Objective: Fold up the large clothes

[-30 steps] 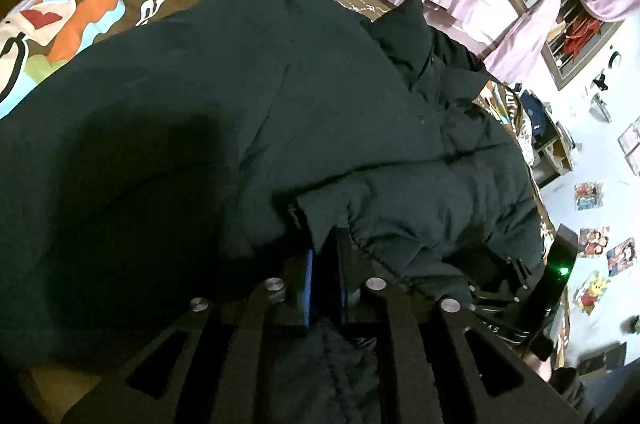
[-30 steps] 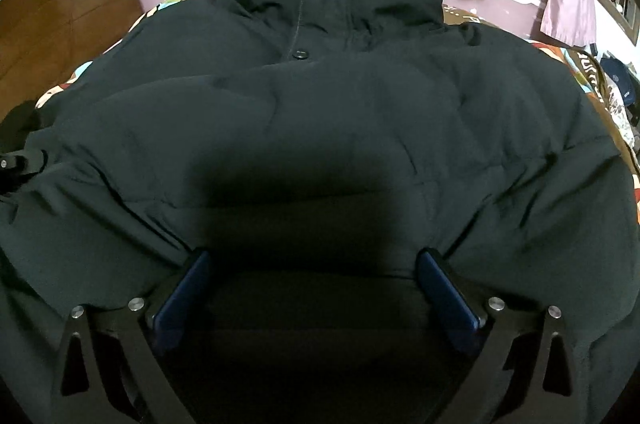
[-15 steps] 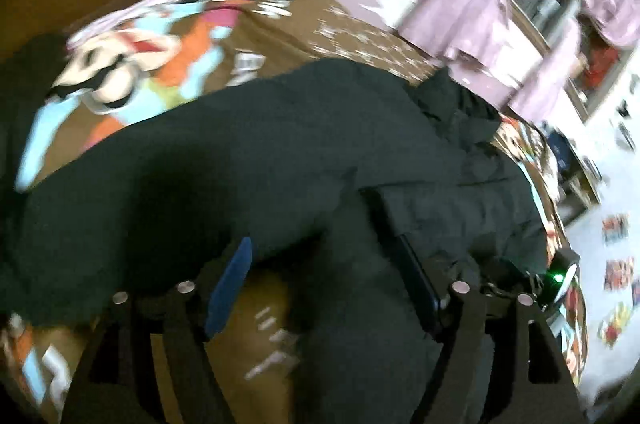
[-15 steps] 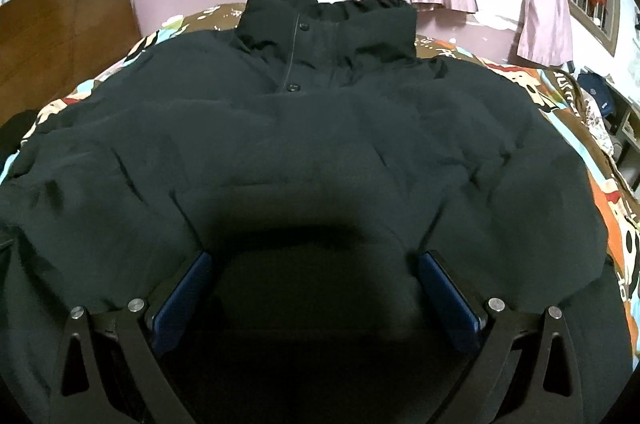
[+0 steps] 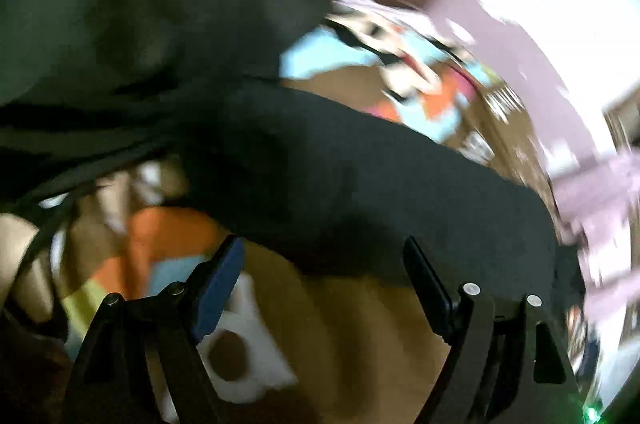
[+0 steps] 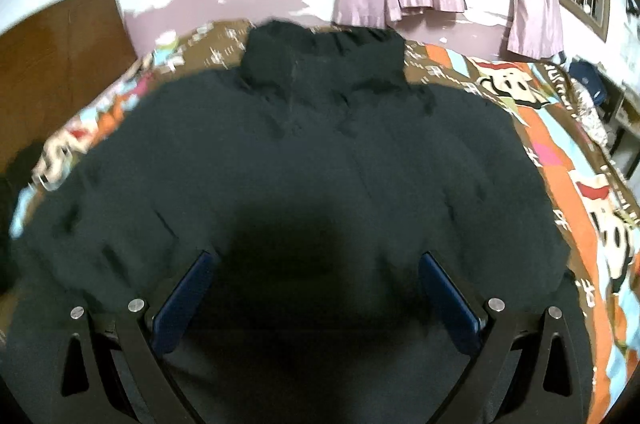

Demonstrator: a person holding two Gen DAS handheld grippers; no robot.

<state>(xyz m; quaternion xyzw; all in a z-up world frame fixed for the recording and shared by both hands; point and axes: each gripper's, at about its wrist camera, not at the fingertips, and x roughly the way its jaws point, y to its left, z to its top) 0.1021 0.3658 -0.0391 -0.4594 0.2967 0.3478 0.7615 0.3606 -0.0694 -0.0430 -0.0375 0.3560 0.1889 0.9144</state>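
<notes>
Both claws gaping, left claw (image 5: 320, 264) and right claw (image 6: 316, 276) empty over soft, bulky, slippery black jacket (image 6: 320, 152) on bed (image 6: 580, 184); best pinched at hem.

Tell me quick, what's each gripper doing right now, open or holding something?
Left gripper: open, holding nothing, beside the black jacket.
Right gripper: open, holding nothing, over the jacket.
</notes>
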